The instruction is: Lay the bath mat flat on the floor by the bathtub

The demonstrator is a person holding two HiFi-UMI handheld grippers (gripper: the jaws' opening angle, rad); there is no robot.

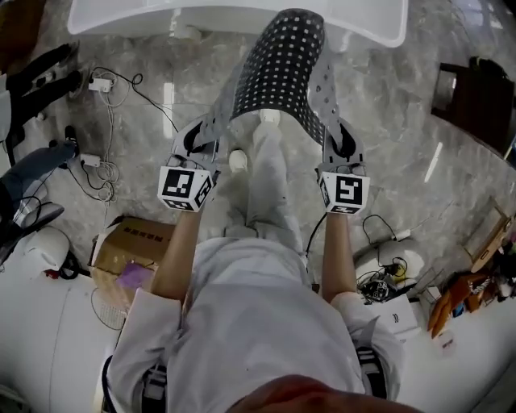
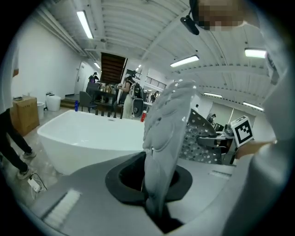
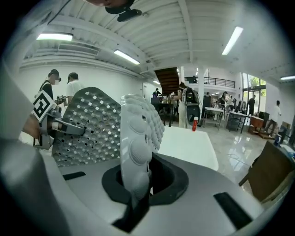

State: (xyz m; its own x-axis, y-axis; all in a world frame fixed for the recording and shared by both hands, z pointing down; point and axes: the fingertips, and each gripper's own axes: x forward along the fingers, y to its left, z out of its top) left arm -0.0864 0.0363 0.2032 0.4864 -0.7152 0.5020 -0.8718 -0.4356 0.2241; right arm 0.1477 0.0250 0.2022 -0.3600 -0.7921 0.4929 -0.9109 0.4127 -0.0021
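1. Mat [image 1: 282, 73]: grey, dotted with holes, held in the air in front of the person. Its far end reaches toward the tub [image 1: 242, 20], and it isn't flat on the floor [image 1: 419, 121] yet.
2. Left gripper [image 1: 214, 129]: clenched on the mat's near left corner, with the mat edge pinched upright between the jaws.
3. Right gripper [image 1: 329, 127]: same on the near right corner, clamped tight on the edge.
4. The grippers sit well apart, so the mat spans between them and bows up a little in the middle.
5. Far edge: probably off the floor or just reaching it by the tub. The head view is too steep to tell.
6. The person's legs and shoes are under the mat's near end.
7. Step in hand, my guess: lowering the mat to the floor.
8. To do it well: keep both corners level and spread, and set the far edge down beside the tub first. Then lay the rest back toward the feet, stepping back so the shoes clear. Let go only once it's flat.
9. Off to the left, a box [image 1: 133, 242] and cables [image 1: 105, 169], well clear of the mat.
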